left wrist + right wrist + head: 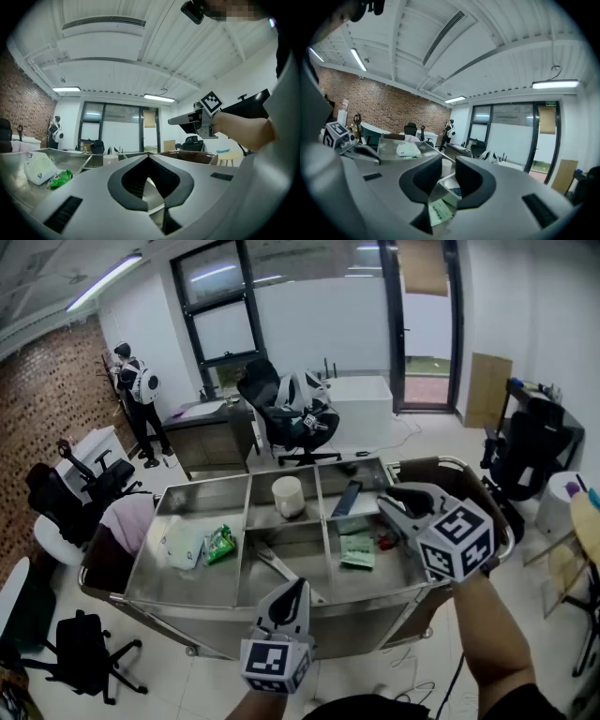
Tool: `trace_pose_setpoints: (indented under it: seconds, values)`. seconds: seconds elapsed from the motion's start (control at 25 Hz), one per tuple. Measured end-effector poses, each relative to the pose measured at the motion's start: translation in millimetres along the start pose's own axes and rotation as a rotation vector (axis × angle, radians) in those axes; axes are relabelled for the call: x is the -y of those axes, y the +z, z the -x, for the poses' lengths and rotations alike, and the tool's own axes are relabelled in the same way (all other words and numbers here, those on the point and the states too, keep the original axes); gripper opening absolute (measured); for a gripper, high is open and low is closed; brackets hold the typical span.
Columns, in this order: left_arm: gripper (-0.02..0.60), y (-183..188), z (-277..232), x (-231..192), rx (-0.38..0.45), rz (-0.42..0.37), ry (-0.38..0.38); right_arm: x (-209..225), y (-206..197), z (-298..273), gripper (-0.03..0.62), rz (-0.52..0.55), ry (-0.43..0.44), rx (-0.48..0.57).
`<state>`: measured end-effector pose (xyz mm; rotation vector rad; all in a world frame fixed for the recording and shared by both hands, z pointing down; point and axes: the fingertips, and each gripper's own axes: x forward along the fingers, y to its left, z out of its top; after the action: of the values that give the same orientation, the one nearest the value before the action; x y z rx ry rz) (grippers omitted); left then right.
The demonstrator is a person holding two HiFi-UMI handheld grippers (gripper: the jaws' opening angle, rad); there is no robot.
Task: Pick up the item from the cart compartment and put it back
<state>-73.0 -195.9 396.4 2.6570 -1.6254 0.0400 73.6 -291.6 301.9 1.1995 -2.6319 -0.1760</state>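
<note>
Hovering over the cart's (356,624) 3 o'clock compartment, the right gripper (386,504) is slightly parted and empty. The green packet (357,550) lies inside, either awaiting pickup or already returned. The left gripper (296,589) is closed and empty.

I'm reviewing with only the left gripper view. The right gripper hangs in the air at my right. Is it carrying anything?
Observer: No. The right gripper view shows the right gripper with its jaws slightly apart and nothing between them.
Operator: What lies below it?
Observer: A flat green packet, in the front right compartment of the cart, as the head view shows.
</note>
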Motion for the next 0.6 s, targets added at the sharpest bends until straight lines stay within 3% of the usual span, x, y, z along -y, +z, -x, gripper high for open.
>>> trace_pose_setpoints:
  seconds: [0.28,0.6]
  values:
    - [-0.002,3.0,0.8,-6.6,0.007,-0.011,0.009,2.7,-16.0,-37.1,0.114,0.075,0.012,-0.11]
    - [-0.002,0.8,0.1,-9.1,-0.009,0.014,0.011,-0.9,-59.6,-71.4,0.114,0.089,0.063,-0.251]
